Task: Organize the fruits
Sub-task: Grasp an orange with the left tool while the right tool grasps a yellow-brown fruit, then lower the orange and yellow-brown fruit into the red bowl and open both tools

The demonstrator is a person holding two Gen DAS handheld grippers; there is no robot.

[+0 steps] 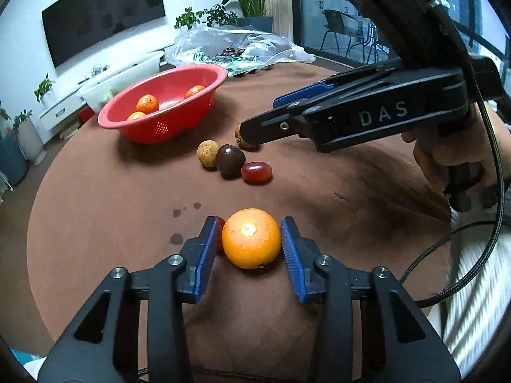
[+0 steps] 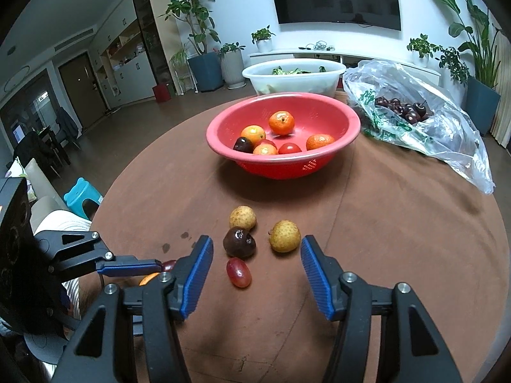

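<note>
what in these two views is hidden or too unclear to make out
- Left wrist view: a small red fruit sits mostly behind the left tongs pad.
- Left wrist view: a tan fruit is largely covered by the right tongs.
- Right wrist view: the orange is only a sliver behind the tongs.

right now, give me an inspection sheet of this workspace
surface: round brown table, a few dark spots near its front edge
job's things: red bowl holding oranges, a dark fruit and a tomato; loose on the table two longans, a dark plum, a grape and an orange
clutter: plastic bag with cherries; white tub with greens
grippers: left gripper straddles the orange, a slight gap showing at one pad; right gripper open over the loose fruit
cables: black cables off the right gripper
surroundings: wall tv, potted plants, cabinets
</note>
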